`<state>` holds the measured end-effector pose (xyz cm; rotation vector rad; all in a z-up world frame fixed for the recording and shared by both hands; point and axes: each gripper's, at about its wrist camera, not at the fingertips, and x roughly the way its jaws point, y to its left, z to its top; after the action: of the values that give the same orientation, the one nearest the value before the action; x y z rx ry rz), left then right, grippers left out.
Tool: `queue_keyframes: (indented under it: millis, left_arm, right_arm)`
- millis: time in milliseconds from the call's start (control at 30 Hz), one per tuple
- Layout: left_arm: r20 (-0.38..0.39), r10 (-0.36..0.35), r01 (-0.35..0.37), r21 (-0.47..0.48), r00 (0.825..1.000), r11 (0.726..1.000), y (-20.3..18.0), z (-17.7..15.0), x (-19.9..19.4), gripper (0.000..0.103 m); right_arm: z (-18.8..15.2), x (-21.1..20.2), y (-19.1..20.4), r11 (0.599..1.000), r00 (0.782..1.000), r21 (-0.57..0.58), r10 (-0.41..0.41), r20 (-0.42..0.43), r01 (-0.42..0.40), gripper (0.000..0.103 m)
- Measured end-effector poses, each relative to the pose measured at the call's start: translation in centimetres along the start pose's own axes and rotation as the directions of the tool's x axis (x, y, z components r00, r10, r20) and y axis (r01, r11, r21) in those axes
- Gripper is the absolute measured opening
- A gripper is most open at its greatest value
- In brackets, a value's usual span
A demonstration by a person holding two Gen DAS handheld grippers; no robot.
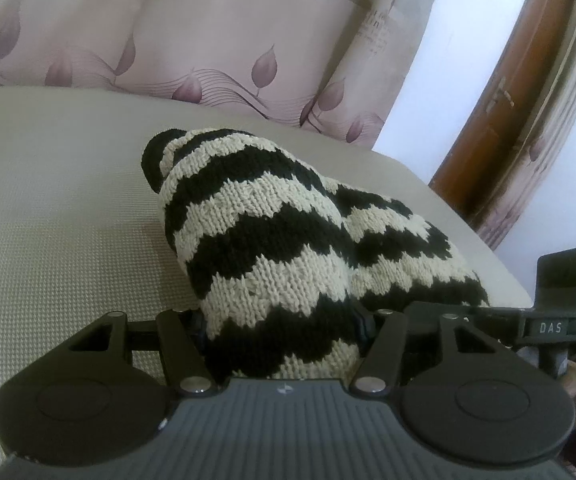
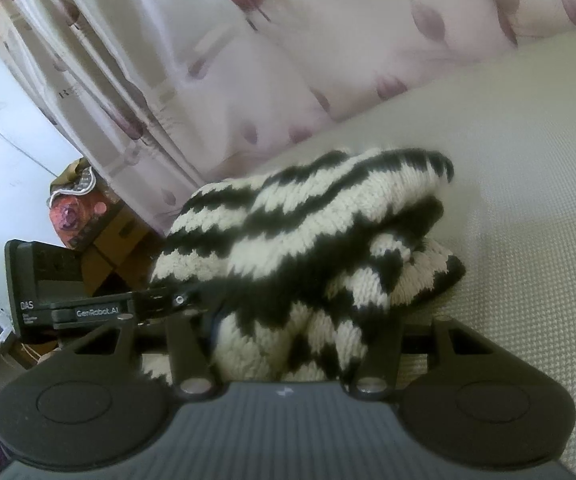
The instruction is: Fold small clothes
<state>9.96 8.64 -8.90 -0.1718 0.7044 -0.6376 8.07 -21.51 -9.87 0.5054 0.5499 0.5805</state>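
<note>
A black and cream striped knit garment (image 1: 272, 240) lies bunched on a cream mat (image 1: 56, 216). My left gripper (image 1: 282, 320) is shut on its near edge, and the knit bulges up between the fingers and hides the tips. In the right wrist view the same knit garment (image 2: 307, 240) is folded over itself on the mat (image 2: 527, 200). My right gripper (image 2: 295, 328) is shut on another part of its near edge. The left gripper (image 2: 164, 300) shows at the left of the right wrist view, right beside the right one. The right gripper's body (image 1: 547, 328) shows at the right edge of the left wrist view.
A pink leaf-print curtain (image 1: 192, 32) hangs behind the mat. A brown wooden door (image 1: 511, 92) stands at the far right. In the right wrist view, boxes and a patterned bag (image 2: 84, 216) sit on the floor at the left, beyond the mat's edge.
</note>
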Motion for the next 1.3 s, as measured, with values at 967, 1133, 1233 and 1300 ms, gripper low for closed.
queue_keyframes:
  millis: [967, 1133, 1233, 1300]
  left_arm:
    - [0.213, 0.389, -0.421, 0.134, 0.896, 0.897, -5.7, -3.0, -1.7, 0.103]
    - [0.277, 0.453, -0.502, 0.144, 0.848, 0.853, -8.1, -3.3, -3.5, 0.103]
    - [0.324, 0.455, -0.516, 0.133, 0.830, 0.846, -9.6, -3.4, -4.9, 0.103]
    - [0.361, 0.473, -0.537, 0.098, 0.804, 0.838, -10.6, -3.3, -6.0, 0.103]
  right_arm:
    - [-4.8, -3.7, 4.3, 0.945, 0.927, -0.138, -0.250, 0.281, 0.297, 0.083]
    - [-5.9, -6.5, 8.1, 0.893, 0.858, -0.194, -0.298, 0.418, 0.405, 0.097]
    - [-6.1, -7.5, 10.7, 0.856, 0.821, -0.225, -0.323, 0.470, 0.465, 0.103]
    - [-6.1, -8.1, 12.0, 0.844, 0.807, -0.232, -0.327, 0.492, 0.483, 0.103]
